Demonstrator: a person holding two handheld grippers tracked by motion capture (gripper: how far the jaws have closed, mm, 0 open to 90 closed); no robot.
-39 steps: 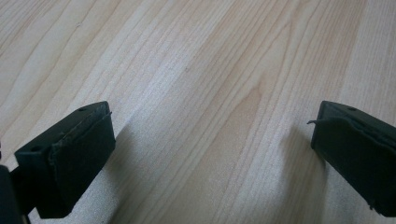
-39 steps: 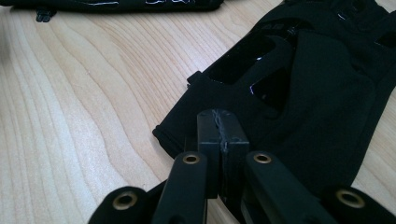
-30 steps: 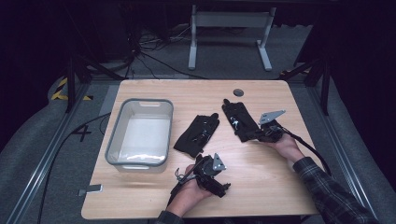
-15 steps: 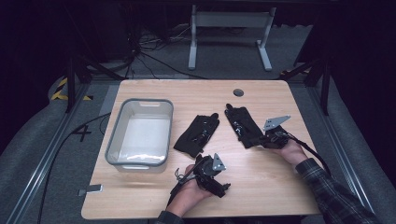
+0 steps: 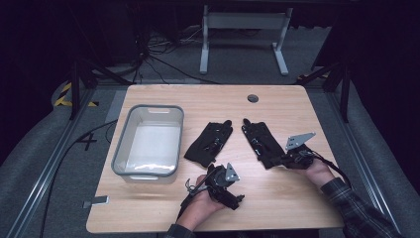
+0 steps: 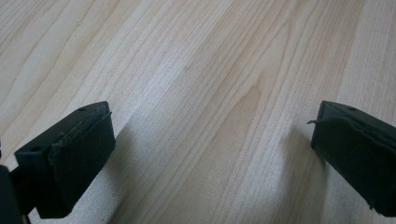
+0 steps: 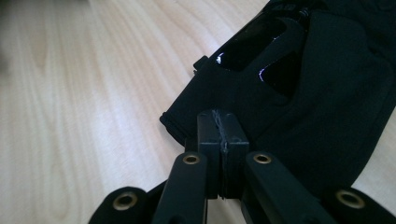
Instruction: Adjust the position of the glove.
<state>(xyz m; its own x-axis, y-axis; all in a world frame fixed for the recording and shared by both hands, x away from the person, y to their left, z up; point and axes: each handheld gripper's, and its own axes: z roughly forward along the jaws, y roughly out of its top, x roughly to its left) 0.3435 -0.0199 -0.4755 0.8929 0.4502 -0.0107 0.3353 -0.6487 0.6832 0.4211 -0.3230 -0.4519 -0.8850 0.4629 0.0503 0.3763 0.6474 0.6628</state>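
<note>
- A pale wooden counter is standing in a dark room, on grey carpeted floor with cables trailing behind it.
- A grey tub is sitting at the counter's left; whether anything is lying in it I cannot tell.
- Two black gloves are lying mid-counter, the left glove just beside the right glove.
- The right tongs are pinching the right glove's cuff edge, pressed together on it.
- The left tongs are resting spread over bare wood near the front edge.

right glove cropped top and right, cuff hem hidden behind shut right gripper, table corner blurred
</note>
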